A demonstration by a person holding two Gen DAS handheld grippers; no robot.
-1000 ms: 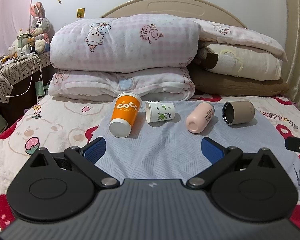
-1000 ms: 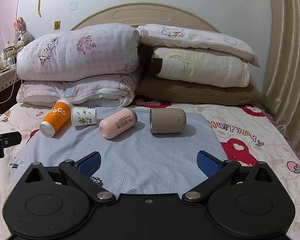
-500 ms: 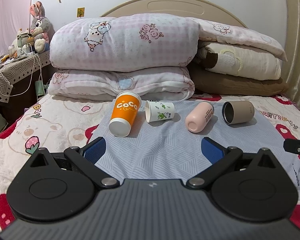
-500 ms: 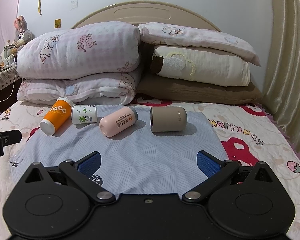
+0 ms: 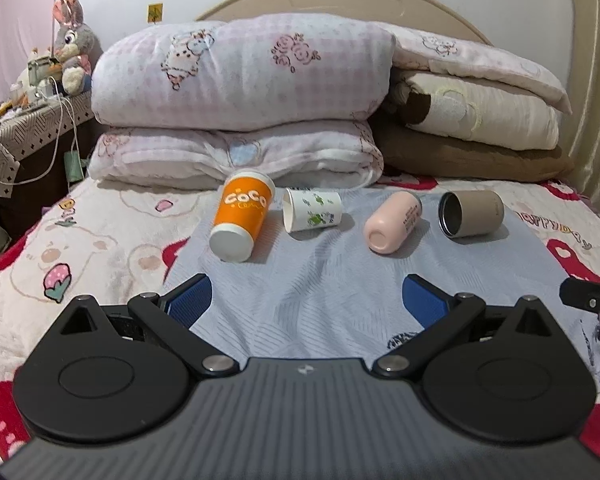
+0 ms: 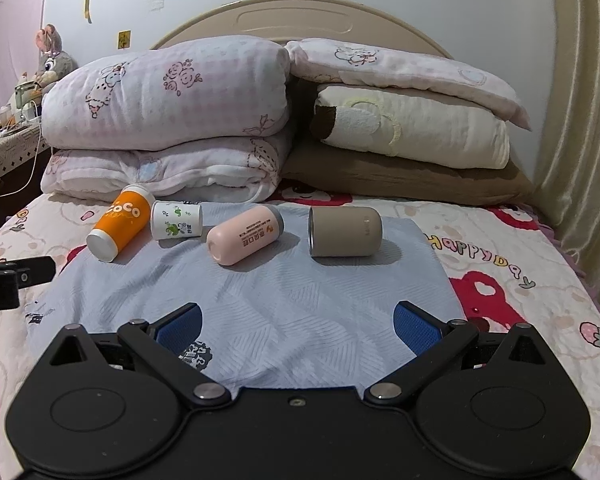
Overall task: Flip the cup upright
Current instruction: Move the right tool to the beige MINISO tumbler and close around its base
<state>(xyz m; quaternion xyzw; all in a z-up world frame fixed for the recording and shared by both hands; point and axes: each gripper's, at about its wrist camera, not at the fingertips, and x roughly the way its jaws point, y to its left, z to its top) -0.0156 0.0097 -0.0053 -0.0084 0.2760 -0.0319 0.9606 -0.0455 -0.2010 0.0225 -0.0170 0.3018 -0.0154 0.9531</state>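
Several cups lie on their sides in a row on a blue-grey cloth point(image 5: 308, 292) on the bed: an orange "CoCo" cup point(image 5: 242, 216) point(image 6: 118, 226), a small white paper cup with green print point(image 5: 312, 210) point(image 6: 177, 220), a pink cup point(image 5: 392, 222) point(image 6: 244, 234) and a tan cup point(image 5: 470, 214) point(image 6: 344, 231). My left gripper point(image 5: 306, 300) is open and empty, well short of the cups. My right gripper point(image 6: 298, 326) is open and empty, short of the pink and tan cups.
Stacked pillows and folded quilts point(image 5: 240, 92) point(image 6: 400, 120) sit right behind the cups against the headboard. A bedside table with a plush rabbit point(image 5: 70, 40) and cables stands at the left. A curtain point(image 6: 580, 140) hangs at the right.
Both grippers have crept slightly forward toward the cups. The cups have not moved and both grippers stay open.
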